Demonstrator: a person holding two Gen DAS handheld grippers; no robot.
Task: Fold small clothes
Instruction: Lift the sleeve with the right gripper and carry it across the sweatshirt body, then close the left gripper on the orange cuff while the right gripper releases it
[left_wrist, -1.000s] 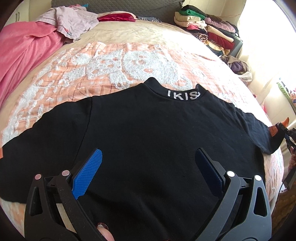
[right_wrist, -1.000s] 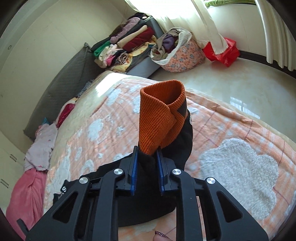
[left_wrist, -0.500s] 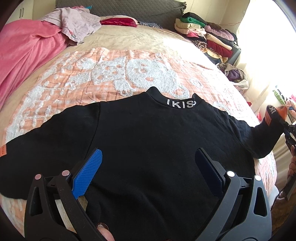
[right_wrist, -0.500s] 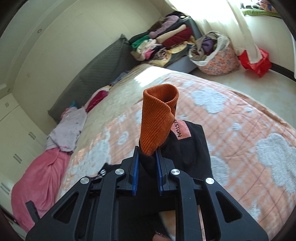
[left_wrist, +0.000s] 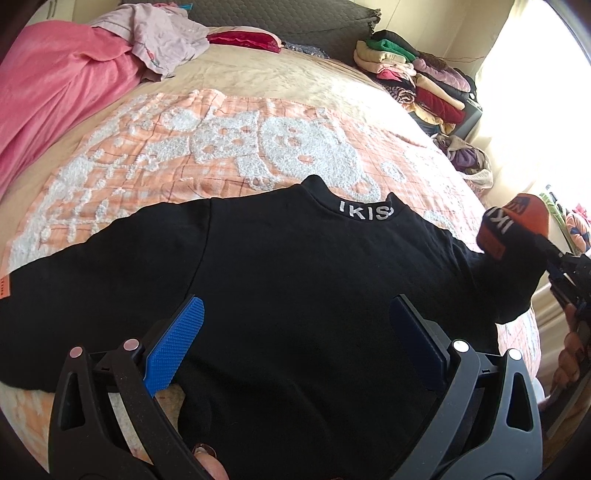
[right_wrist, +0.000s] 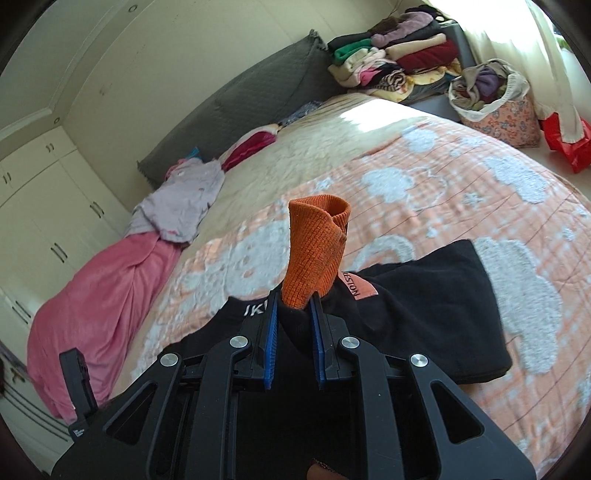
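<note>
Bedspread (left_wrist: 229, 122) under black sweater (left_wrist: 295, 266) — left tongs (left_wrist: 295, 347) gape empty; right tongs (right_wrist: 292, 325) pinch its orange cuff (right_wrist: 314, 251).

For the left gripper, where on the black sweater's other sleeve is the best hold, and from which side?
Probably at the cuff end of the flat sleeve, by the small orange tag. It lies spread on the bedspread at the picture's left edge, so come from that outer side with one pad slipped under the edge. The left gripper stands open over the sweater, free to go.
</note>
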